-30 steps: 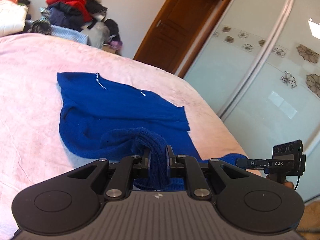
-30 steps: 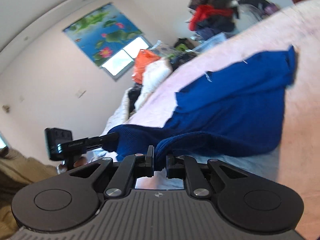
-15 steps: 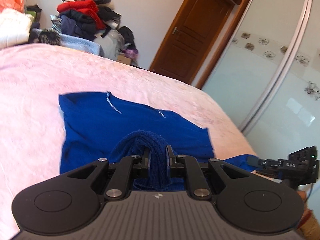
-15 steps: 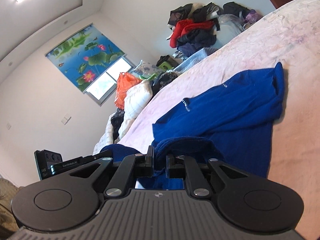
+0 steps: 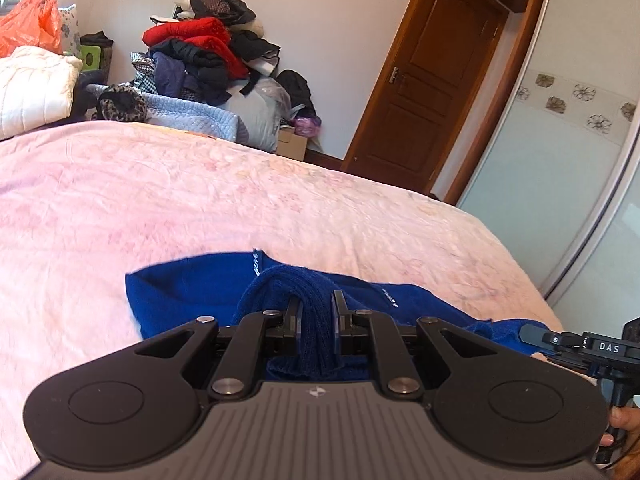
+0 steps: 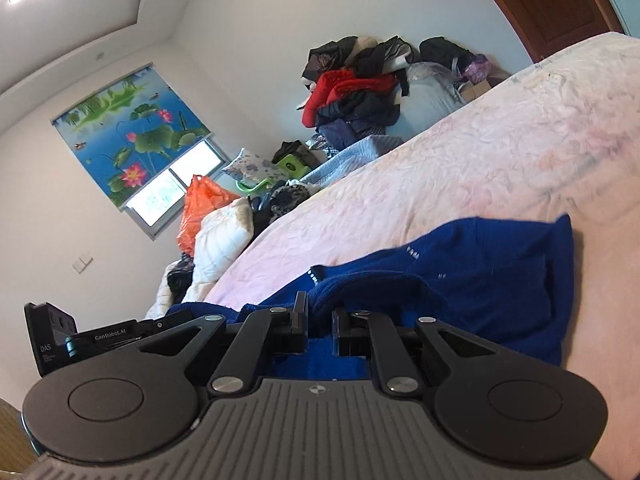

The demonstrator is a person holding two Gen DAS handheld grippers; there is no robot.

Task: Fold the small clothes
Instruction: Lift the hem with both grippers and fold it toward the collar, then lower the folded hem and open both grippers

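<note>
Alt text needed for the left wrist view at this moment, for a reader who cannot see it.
The left gripper is shut on a bunched fold of a blue sweater that lies on a pink bedspread. The right gripper shows at the far right edge. Behind the bed are a clothes pile and a brown door.

sweater [image 5: 192, 292] lies on bed [image 5: 200, 200]; clothes pile [image 5: 200, 52] behind, door [image 5: 432, 80] right.

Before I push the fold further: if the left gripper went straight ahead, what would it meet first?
The left gripper, shut on a bunched fold, would likely meet the blue sweater's flat part first, then the pink blanket; depth is unclear.
</note>
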